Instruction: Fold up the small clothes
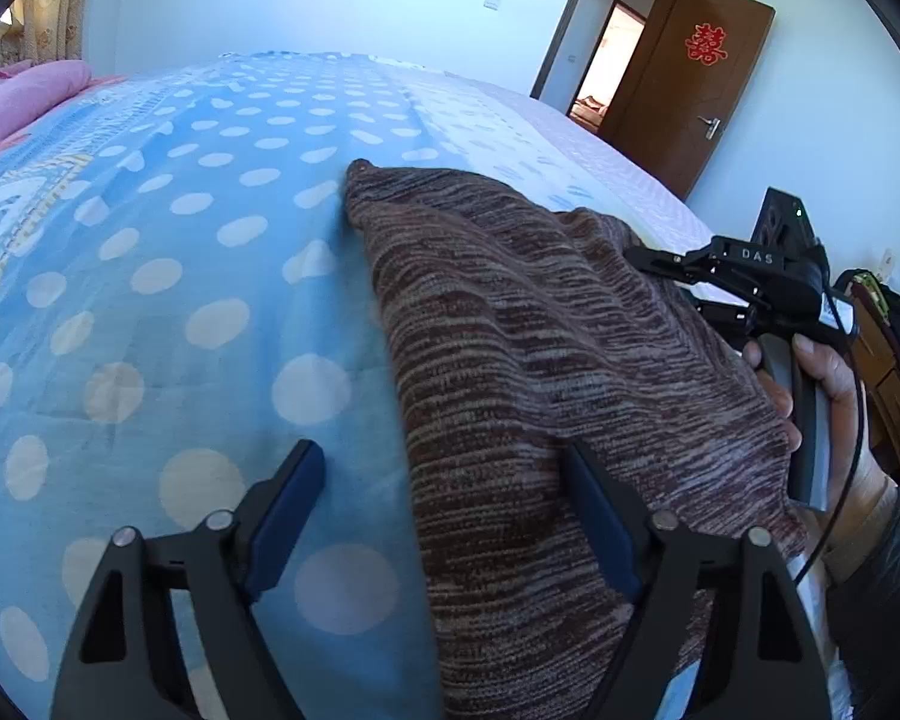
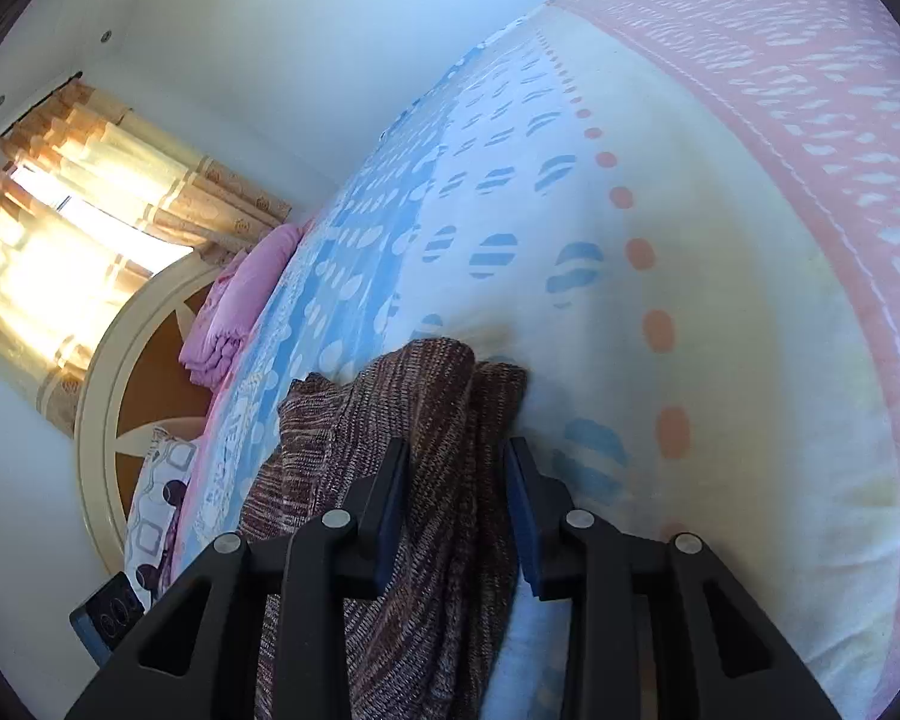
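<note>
Though loose, garment point(image 2: 426, 456) between hand-held gripper point(image 2: 456, 510) (right).

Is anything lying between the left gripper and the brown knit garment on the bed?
Nothing visible does. The left gripper hangs open straddling the left edge of the brown knit garment, with only bare polka-dot bedspread beside it.

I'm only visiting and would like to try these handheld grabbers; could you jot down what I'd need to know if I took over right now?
Left gripper: jaws wide open, empty, straddling the near left edge of the brown knit garment.
Right gripper: jaws partly open with a bunched fold of the garment between them; a firm grip cannot be confirmed.
The garment lies rumpled on the polka-dot bedspread.
Done: apparently a first fold, at most.
Left: flatten, fold, square it up.
</note>
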`<action>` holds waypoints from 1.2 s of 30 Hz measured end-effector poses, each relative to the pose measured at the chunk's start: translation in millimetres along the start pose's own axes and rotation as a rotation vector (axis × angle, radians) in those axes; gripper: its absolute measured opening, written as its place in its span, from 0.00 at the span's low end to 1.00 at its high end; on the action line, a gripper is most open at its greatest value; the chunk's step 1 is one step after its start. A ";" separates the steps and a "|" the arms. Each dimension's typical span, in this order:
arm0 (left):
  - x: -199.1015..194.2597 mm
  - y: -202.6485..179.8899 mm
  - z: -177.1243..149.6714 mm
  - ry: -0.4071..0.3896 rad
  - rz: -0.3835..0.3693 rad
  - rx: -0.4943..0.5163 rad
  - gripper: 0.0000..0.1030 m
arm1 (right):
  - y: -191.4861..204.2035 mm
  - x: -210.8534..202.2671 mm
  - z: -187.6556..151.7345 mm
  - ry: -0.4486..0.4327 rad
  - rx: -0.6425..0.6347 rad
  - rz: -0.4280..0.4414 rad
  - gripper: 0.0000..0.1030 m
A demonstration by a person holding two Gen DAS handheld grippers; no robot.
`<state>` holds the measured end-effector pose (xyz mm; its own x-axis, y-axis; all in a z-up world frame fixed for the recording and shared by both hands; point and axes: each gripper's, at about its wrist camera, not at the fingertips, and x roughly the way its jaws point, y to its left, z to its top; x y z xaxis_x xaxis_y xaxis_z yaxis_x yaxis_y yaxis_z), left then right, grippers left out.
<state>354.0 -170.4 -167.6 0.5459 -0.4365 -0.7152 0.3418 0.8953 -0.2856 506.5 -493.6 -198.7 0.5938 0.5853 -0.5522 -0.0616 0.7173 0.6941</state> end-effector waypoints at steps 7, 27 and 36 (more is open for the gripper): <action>-1.3 5.0 1.1 -0.009 -0.046 -0.025 0.73 | -4.7 -6.7 -2.2 -0.034 0.039 0.012 0.33; -17.3 -16.1 8.4 0.012 -0.063 0.018 0.29 | 38.2 -10.3 -8.7 -0.003 -0.077 0.017 0.21; -40.8 -26.1 8.9 -0.023 -0.049 0.044 0.27 | 55.9 -30.4 -12.4 -0.039 -0.095 0.010 0.21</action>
<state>329.6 -176.7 -125.3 0.5446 -0.4819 -0.6864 0.4016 0.8683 -0.2911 475.1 -466.6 -148.9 0.6233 0.5789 -0.5257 -0.1427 0.7452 0.6514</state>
